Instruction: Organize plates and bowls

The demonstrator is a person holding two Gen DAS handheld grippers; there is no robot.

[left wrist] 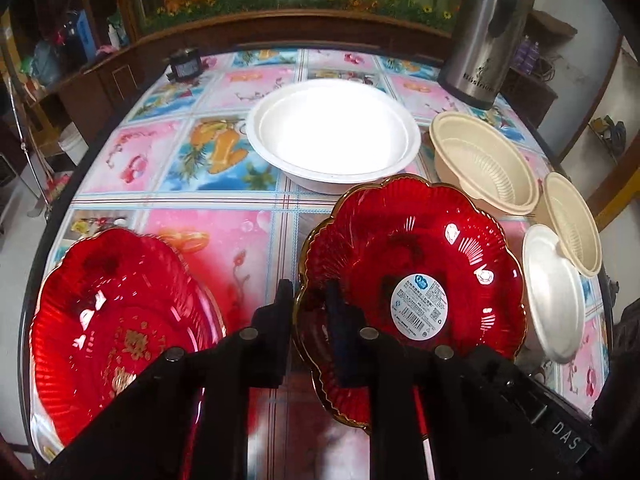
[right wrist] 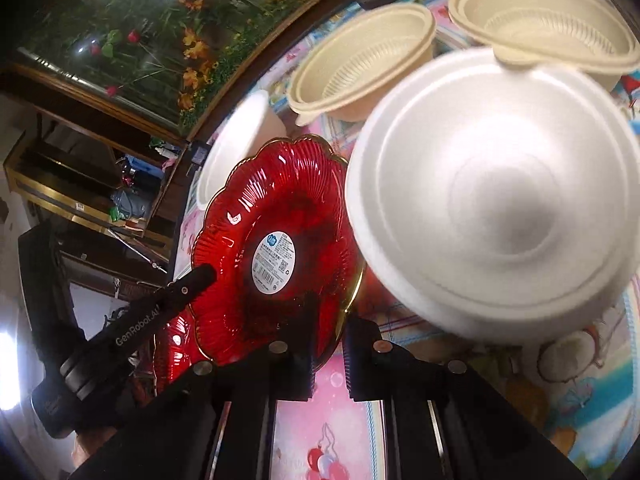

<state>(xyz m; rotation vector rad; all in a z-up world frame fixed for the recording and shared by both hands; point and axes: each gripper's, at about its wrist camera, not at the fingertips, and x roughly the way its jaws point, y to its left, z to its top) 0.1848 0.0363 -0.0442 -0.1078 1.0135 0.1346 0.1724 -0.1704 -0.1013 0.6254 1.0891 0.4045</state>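
Note:
A red glass plate (left wrist: pixel 420 248) with a gold scalloped rim and a barcode sticker is held at two points on its rim. My left gripper (left wrist: pixel 308 292) is shut on its near-left rim. In the right wrist view my right gripper (right wrist: pixel 332 320) is shut on the same plate (right wrist: pixel 288 208) at its lower rim, and the left gripper (right wrist: pixel 200 276) pinches the opposite edge. The plate tilts and seems raised off the cloth. A second red plate (left wrist: pixel 112 320) with gold marks lies at the front left.
A large white foam bowl (left wrist: pixel 332 136) sits mid-table, and a smaller white one (left wrist: pixel 552 292) at the right edge. Two beige ribbed bowls (left wrist: pixel 484 164) (left wrist: pixel 572 220) stand to the right. At the back right stands a steel thermos (left wrist: pixel 480 32). The table (left wrist: pixel 208 236) has a colourful cloth.

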